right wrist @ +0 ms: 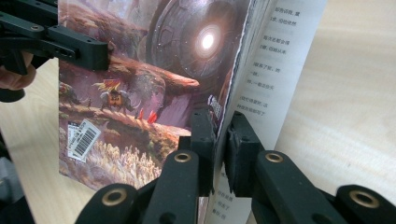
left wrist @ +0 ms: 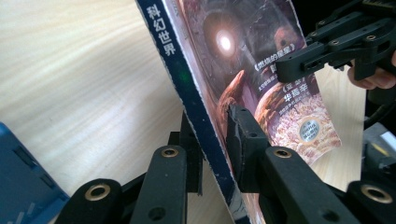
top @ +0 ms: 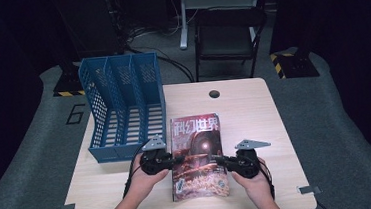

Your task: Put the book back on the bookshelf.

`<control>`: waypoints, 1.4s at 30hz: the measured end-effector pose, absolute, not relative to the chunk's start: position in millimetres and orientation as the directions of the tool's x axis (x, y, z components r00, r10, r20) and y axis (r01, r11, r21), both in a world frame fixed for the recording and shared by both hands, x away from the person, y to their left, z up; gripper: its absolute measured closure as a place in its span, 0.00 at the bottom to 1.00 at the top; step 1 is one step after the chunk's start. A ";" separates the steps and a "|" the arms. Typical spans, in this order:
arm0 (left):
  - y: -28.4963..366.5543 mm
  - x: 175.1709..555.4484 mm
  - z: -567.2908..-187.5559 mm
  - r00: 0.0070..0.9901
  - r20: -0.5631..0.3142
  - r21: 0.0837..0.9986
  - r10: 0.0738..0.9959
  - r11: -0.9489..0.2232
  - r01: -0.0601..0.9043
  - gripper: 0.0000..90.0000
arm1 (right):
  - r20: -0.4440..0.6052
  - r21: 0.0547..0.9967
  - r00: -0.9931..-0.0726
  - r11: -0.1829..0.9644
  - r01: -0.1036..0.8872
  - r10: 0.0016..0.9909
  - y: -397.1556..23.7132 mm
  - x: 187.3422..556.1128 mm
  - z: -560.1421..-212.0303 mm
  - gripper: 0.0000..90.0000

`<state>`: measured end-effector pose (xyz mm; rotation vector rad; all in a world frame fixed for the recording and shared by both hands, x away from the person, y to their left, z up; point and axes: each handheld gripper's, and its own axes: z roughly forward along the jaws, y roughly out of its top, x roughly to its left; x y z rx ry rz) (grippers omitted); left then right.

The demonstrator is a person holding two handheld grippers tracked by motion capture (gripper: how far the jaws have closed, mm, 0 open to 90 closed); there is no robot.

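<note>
A magazine [top: 197,153] with a reddish space-art cover lies on the wooden table [top: 259,113], its left side lifted a little. My left gripper [top: 180,159] is shut on its dark blue spine edge [left wrist: 187,88], one jaw under and one on the cover [left wrist: 243,56]. From the right, my right gripper [top: 217,158] is shut on the cover's free edge; in the right gripper view [right wrist: 220,135] the cover [right wrist: 154,70] is raised off a printed page [right wrist: 275,70]. Each gripper view shows the other gripper farther off, the right gripper [left wrist: 303,58] and the left gripper [right wrist: 88,51], clamped on the magazine.
A blue three-slot file rack [top: 123,104] stands on the table's back left, close to the magazine; its corner [left wrist: 18,186] is beside my left gripper. A cable hole [top: 214,93] marks the far table edge. A dark chair [top: 228,36] stands beyond the table.
</note>
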<state>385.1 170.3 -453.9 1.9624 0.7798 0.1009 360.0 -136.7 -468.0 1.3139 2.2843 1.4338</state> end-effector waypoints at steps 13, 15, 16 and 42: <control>170.8 377.7 -438.2 0.795 -0.175 0.855 0.580 -0.311 0.415 0.88 | 0.202 0.879 -0.635 0.148 0.453 0.746 -127.5 345.5 -448.8 0.95; 171.1 377.3 -436.4 0.797 -0.147 0.859 0.585 -0.324 0.396 0.89 | 0.172 0.890 -0.649 0.166 0.426 0.741 -123.3 342.5 -447.1 0.95; 171.1 377.3 -436.4 0.797 -0.147 0.859 0.585 -0.324 0.396 0.89 | 0.172 0.890 -0.649 0.166 0.426 0.741 -123.3 342.5 -447.1 0.95; 168.9 369.7 -436.9 0.795 -0.132 0.901 0.592 -0.264 0.346 0.91 | 0.079 0.930 -0.661 0.183 0.318 0.746 -108.5 340.1 -448.1 0.95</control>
